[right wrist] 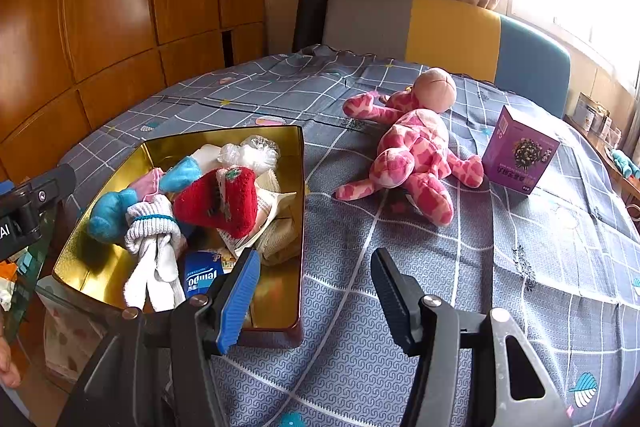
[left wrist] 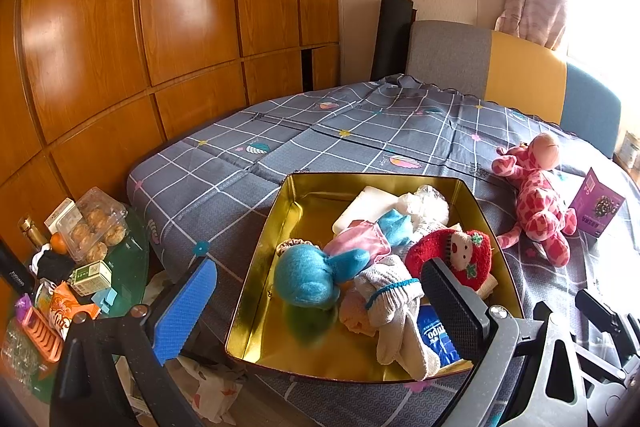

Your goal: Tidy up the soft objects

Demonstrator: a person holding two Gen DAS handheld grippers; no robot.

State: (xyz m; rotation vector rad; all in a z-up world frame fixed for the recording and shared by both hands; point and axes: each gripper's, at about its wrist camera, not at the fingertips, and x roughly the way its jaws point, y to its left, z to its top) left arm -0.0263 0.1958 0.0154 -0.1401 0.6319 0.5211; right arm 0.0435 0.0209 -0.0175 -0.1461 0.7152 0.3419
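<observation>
Blue-padded jaws of the right gripper [right wrist: 316,287] stand apart over grey checked bedding [right wrist: 440,247], gripping nothing; the left gripper [left wrist: 320,303] likewise gapes, empty, over a gold tin [left wrist: 256,267]. Inside the tin lie a blue plush [left wrist: 308,279], white socks [left wrist: 396,311] and a red fuzzy toy [left wrist: 460,251]. Well beyond the right gripper, a pink spotted plush giraffe [right wrist: 416,147] sprawls, head pointing away, beside a purple box [right wrist: 516,151].

Desk [right wrist: 400,307] w/ grey checked cloth. On it: gold tin [right wrist: 298,227] at near-left edge, pink plush toy [right wrist: 416,155] lying further back, purple box [right wrist: 518,151] upright just right of the plush.
</observation>
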